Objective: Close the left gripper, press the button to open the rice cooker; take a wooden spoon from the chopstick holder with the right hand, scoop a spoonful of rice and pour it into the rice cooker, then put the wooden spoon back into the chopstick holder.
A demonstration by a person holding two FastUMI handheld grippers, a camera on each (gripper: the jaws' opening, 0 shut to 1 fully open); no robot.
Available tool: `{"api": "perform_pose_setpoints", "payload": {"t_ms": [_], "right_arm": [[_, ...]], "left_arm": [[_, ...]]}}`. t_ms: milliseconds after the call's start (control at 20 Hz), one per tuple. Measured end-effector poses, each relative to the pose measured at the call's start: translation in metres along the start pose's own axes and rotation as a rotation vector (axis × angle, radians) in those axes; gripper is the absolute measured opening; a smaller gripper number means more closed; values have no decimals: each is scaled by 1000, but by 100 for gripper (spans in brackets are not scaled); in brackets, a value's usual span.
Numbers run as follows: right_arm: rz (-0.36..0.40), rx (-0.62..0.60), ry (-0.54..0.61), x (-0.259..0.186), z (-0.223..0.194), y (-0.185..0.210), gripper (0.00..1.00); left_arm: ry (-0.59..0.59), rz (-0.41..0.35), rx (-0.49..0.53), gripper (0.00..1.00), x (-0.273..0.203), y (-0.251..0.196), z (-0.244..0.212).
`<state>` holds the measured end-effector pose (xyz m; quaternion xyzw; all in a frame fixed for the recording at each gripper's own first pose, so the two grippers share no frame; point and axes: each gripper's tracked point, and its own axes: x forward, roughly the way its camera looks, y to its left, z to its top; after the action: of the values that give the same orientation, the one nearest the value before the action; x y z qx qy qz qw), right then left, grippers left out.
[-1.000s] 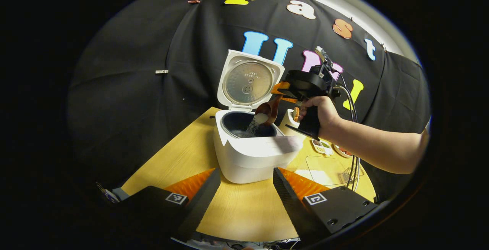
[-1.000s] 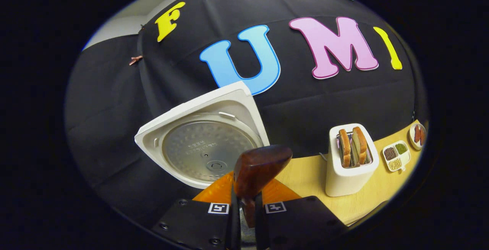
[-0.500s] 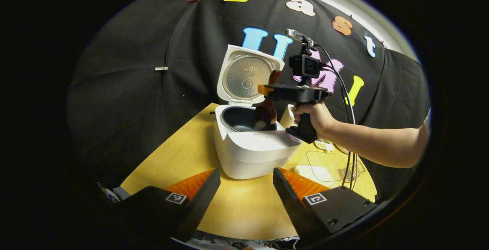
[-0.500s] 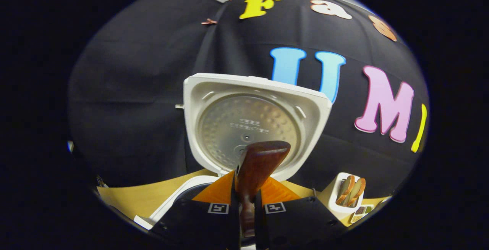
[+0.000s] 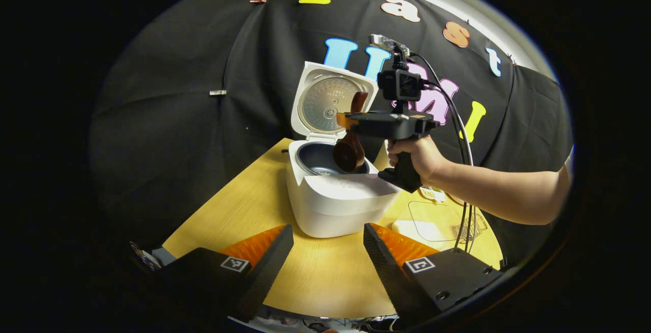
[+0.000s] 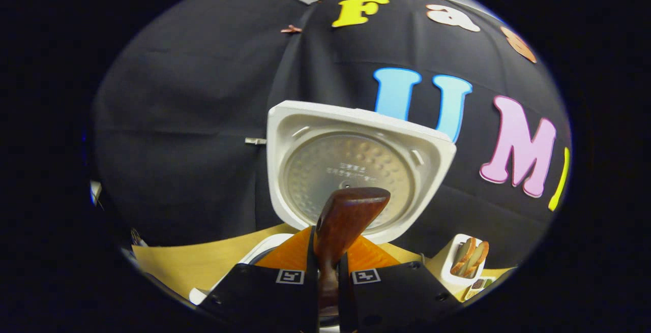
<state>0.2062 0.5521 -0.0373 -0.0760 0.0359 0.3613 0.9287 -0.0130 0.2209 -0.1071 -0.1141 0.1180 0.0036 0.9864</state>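
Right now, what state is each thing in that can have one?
Rice cooker: lid up, open.
Wooden spoon: upright, bowl hanging down over the pot.
Right tongs: shut on the spoon's handle.
Left tongs: open, holding nothing.
Toaster: bread slices standing in it.

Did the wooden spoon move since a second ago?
Yes. The wooden spoon turned from tipped and pouring to hanging bowl-down, lifted a bit above the rice cooker pot.

The left gripper (image 5: 328, 251) sits low with its two fingers wide apart – nothing is between them. The right gripper (image 5: 347, 119) is held up high by a hand (image 5: 416, 154) – its fingers are squeezed tight together.
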Motion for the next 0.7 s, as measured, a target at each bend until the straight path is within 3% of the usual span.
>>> {"api": "perform_pose_setpoints", "payload": {"t_ms": [150,400,700], "right_arm": [[-57,162,-17,-26,24,-37,19],[-124,305,-52,-94,48,-109,19],[-230,477,-54,-188,37,-193,19]], "left_arm": [[-8,-16,-4,96,0,-13,4],[-41,-53,36,95,3,-45,16],[-66,-63,62,96,4,-84,22]]}}
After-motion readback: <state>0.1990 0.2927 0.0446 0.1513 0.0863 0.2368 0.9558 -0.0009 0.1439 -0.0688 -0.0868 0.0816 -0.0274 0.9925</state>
